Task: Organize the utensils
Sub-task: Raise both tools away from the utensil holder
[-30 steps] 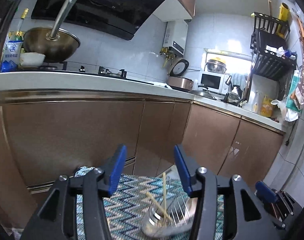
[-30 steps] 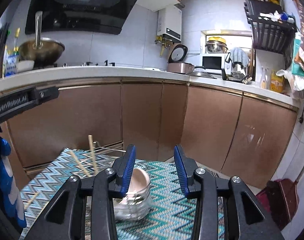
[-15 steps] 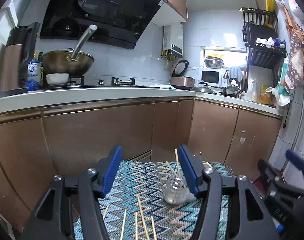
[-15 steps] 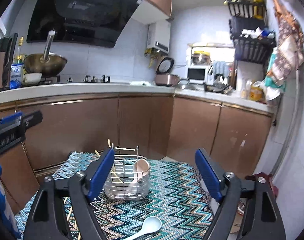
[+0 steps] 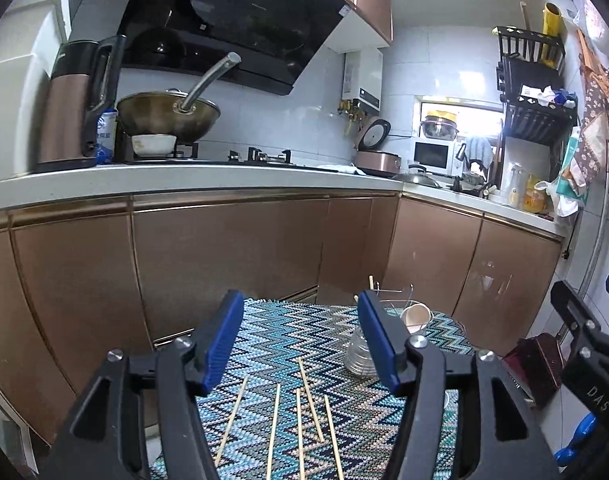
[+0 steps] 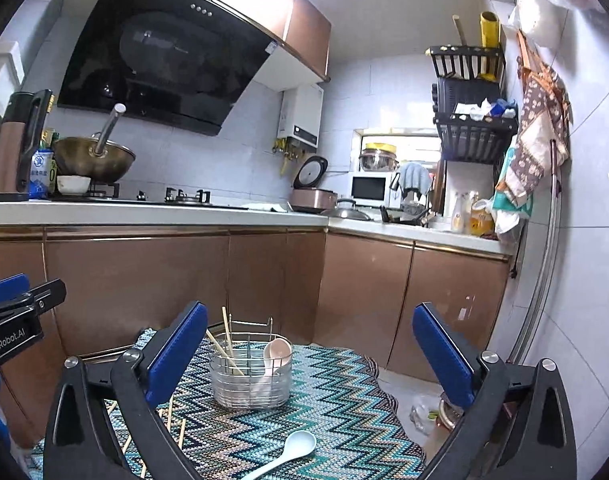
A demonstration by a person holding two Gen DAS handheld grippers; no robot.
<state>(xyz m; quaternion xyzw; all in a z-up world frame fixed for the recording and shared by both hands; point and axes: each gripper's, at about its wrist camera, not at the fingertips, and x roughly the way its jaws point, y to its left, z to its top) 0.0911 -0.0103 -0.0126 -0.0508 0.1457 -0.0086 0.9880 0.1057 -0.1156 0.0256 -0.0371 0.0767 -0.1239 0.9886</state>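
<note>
1. The left gripper (image 5: 300, 338) has its jaws spread, with nothing in them.
2. Loose chopsticks (image 5: 304, 416) lie on the zigzag cloth (image 5: 292, 328) right under and between those jaws.
3. The right gripper (image 6: 310, 354) jaws are opening wide, holding nothing.
4. The wire utensil basket (image 6: 250, 376) stands between them, farther ahead, with chopsticks and a pink spoon (image 6: 276, 354) inside.
5. A pale blue spoon (image 6: 284, 454) lies on the surface nearer.
</note>
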